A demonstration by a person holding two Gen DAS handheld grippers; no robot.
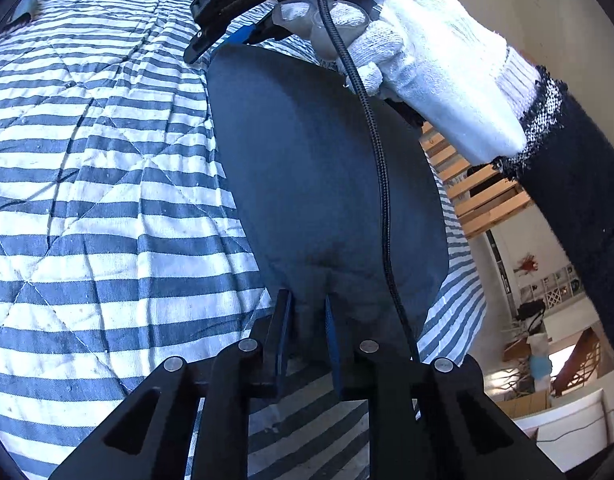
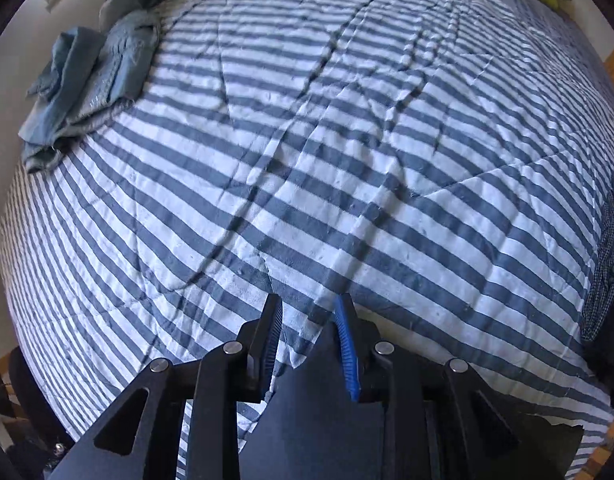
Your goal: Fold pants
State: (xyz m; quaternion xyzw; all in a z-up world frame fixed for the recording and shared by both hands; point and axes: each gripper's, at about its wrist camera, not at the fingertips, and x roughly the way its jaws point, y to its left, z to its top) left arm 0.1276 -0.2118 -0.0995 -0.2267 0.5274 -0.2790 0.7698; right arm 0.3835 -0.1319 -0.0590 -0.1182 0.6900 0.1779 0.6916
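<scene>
Both grippers grip dark, smooth pants [image 1: 319, 168]: left gripper [image 1: 307, 304] one end, right gripper [image 2: 309, 312] the other.

The left wrist camera is sitting just behind its own fingers [image 1: 285, 320], looking along them across the dark pants [image 1: 319, 184] at very close range, with the striped bed [image 1: 99, 208] to one side and a room beyond the bed's edge. The right wrist camera is looking down over its fingers [image 2: 347, 344] onto the same bed [image 2: 347, 140], from farther off, taking in most of it. Both views are sharing the striped bed and the pants [image 2: 319, 432].
</scene>
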